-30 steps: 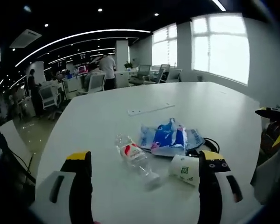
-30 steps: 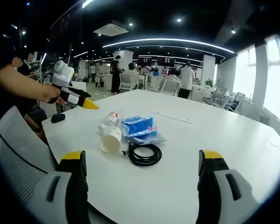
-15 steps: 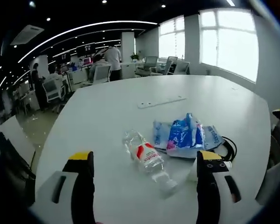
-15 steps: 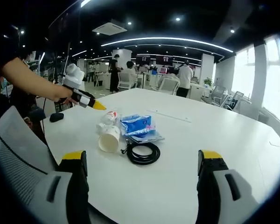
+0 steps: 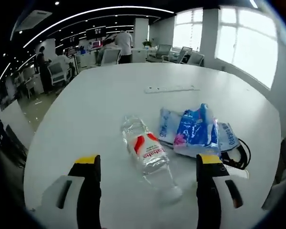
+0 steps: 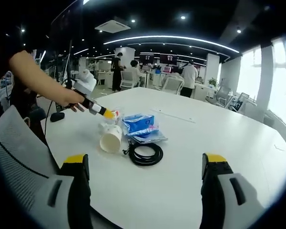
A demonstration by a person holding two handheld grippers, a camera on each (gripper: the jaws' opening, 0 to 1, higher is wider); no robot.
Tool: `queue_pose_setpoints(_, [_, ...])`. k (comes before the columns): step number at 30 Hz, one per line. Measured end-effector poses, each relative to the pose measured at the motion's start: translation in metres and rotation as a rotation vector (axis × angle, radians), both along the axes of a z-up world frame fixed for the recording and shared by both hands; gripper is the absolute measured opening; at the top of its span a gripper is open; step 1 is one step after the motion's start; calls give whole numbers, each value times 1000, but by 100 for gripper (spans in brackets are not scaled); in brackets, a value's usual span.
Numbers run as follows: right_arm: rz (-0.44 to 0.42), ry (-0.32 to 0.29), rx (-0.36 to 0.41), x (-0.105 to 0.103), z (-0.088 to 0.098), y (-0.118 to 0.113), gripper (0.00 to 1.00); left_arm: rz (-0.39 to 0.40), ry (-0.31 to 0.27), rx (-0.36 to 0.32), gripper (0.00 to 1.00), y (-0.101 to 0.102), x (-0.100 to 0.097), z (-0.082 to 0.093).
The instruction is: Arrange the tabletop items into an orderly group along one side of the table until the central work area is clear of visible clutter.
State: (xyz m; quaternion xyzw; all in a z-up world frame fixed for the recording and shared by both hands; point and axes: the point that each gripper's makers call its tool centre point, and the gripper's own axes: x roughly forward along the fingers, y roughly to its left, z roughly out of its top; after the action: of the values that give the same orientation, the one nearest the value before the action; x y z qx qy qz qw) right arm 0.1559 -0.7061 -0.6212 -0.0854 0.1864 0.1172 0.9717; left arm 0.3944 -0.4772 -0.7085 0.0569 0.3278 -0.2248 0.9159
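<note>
A clear plastic bottle (image 5: 145,150) with a red and white label lies on its side on the white table (image 5: 100,105). My left gripper (image 5: 148,161) is open just above it, jaws either side of it. To its right lie a blue tissue pack (image 5: 196,131) on flat packets, a coiled black cable (image 5: 241,153) and a white paper cup (image 5: 239,172), partly behind the right jaw. In the right gripper view my right gripper (image 6: 145,160) stands open over bare table, short of the paper cup (image 6: 111,139), the cable (image 6: 144,153) and the tissue pack (image 6: 138,125). A hand holds the left gripper (image 6: 107,113) over the bottle.
A long white strip (image 5: 171,88) lies further out on the table. A small black object (image 6: 57,117) sits near the table's left edge, and a grey mesh chair (image 6: 14,152) stands close by. Office desks, chairs and people fill the background.
The left gripper has moved forward and down towards the bottle, which now sits between its jaws in view. The right gripper has stayed put.
</note>
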Motion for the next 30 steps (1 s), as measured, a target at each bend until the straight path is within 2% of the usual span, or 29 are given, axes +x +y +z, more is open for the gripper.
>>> queue_pose_setpoints(13, [-30,3,15,1,-1,-7,97,25,54,50,71,9,13,-27])
queue_pose_setpoints(21, [-49,10,21,1,-2,-11,96,-2,45,33,66,-3,15,-32])
queue_pose_setpoints(25, [-47,14,10,1,-3,-11,96,-15,41,24,58,-5,14,-32])
queue_pose_setpoints(30, [-57,13,17,1,-3,-13,95,-28,27,52,51,4,13,-32])
